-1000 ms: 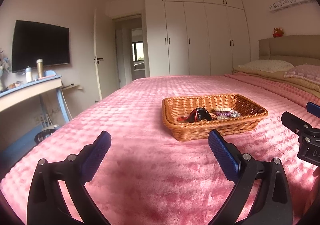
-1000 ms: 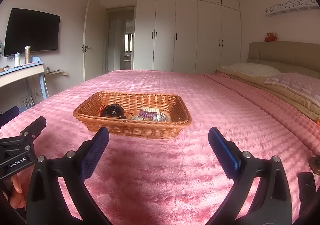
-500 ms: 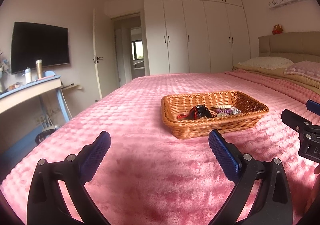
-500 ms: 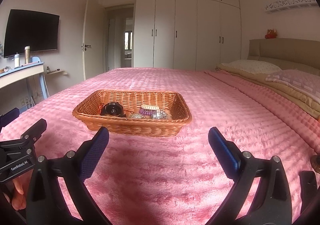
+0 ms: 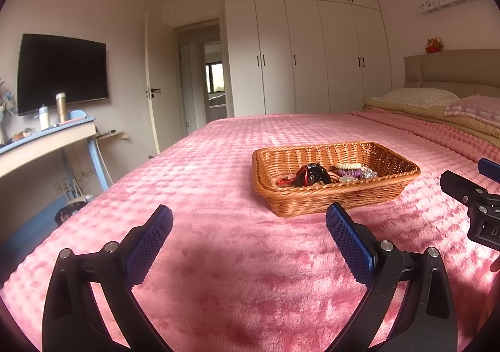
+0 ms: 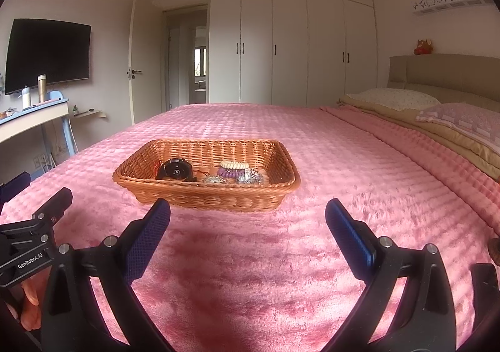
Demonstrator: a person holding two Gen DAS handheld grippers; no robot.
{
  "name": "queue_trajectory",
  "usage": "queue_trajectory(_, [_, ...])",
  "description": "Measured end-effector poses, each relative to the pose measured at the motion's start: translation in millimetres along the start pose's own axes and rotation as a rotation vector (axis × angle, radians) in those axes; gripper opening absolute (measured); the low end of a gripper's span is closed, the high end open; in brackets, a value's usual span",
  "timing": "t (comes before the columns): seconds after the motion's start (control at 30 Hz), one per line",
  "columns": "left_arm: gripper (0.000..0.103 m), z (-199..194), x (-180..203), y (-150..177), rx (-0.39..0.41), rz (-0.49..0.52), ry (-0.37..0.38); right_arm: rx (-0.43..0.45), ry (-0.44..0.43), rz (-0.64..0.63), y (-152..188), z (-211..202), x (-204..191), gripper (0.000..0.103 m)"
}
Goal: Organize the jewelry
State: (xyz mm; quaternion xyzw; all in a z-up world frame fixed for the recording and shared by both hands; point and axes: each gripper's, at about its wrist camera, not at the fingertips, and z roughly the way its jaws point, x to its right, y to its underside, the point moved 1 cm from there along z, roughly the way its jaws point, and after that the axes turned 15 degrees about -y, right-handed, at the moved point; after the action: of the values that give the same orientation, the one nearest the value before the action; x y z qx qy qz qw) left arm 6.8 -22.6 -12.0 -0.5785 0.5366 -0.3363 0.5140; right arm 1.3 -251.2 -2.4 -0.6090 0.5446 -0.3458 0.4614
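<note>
Both the left tongs (image 5: 248,234) and the right tongs (image 6: 247,228) hover spread and empty before the brown woven wicker basket (image 6: 282,186) on the pink plush bed (image 6: 328,145), so approach low and pinch one piece of the small mixed jewelry (image 6: 232,170) (a tangled pile inside the basket).

Both grippers hung side by side, low and level: the left gripper (image 5: 249,227) gaped wide, the right gripper (image 6: 247,220) just as wide, nothing held.

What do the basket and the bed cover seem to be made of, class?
Basket: looks like woven wicker or rattan, orange-brown with a slight sheen; interlaced strands show on walls and rim. Bed cover: seemingly plush pink fleece, matt; fuzzy pile with a dimpled pattern.
</note>
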Motion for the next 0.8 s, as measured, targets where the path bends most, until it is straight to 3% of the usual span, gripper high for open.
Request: queue_trajectory(0.8, [0.095, 0.0, -0.1, 0.1, -0.003, 0.001, 0.000, -0.009, -0.009, 0.025, 1.0, 0.5, 3.6, 0.095])
